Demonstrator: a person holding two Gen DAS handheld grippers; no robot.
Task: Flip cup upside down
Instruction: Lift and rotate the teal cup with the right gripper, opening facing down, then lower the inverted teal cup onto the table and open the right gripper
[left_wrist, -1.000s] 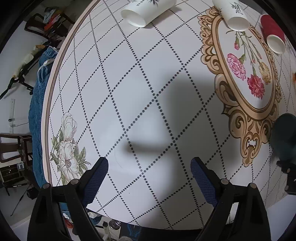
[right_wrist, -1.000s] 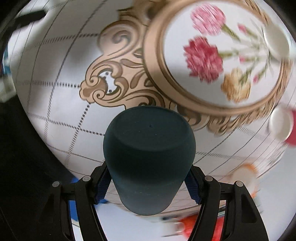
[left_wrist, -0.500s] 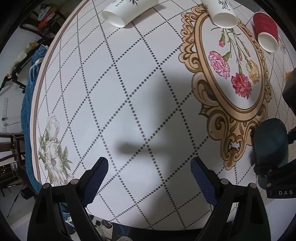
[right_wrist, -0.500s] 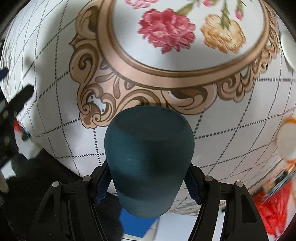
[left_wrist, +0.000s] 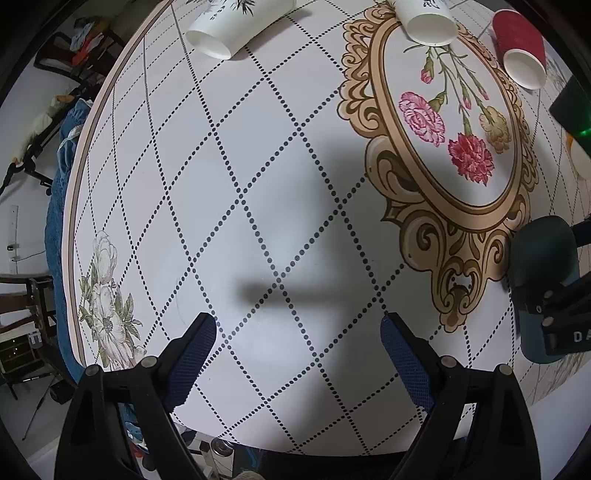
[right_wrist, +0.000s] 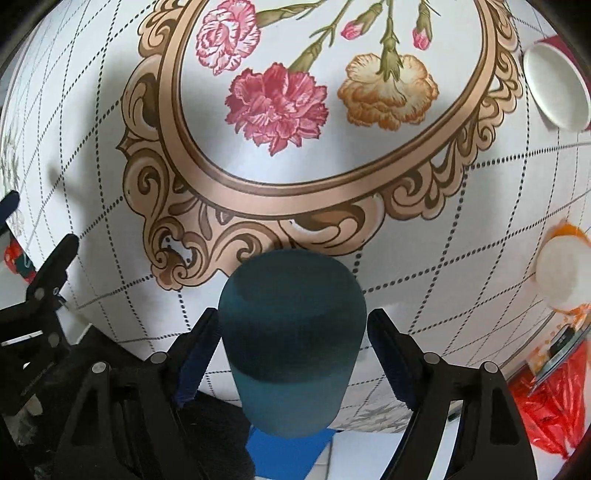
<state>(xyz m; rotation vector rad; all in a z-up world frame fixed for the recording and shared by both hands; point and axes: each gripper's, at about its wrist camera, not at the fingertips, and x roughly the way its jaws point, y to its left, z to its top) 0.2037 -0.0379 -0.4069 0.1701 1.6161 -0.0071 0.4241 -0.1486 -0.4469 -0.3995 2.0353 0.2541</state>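
A dark teal cup (right_wrist: 291, 332) sits between the blue pads of my right gripper (right_wrist: 291, 347), its closed base pointing away from the camera toward the table. The jaws stand slightly wider than the cup, with a thin gap on each side. The cup is over the near edge of the round table (right_wrist: 110, 110), by the gold scroll ornament. In the left wrist view the same cup (left_wrist: 543, 273) and right gripper show at the far right. My left gripper (left_wrist: 295, 354) is open and empty above the white diamond-patterned tabletop (left_wrist: 258, 166).
Two white paper cups (left_wrist: 229, 26) (left_wrist: 428, 18) and a red cup (left_wrist: 521, 48) lie on their sides at the table's far side. An orange cup (right_wrist: 561, 273) lies at the right edge. Red plastic bag (right_wrist: 546, 406) below the table; chairs and blue cloth at left.
The right gripper's jaws have opened slightly off the teal cup, and it moved in over the table edge near the scroll. The left gripper has drifted a little, still open.
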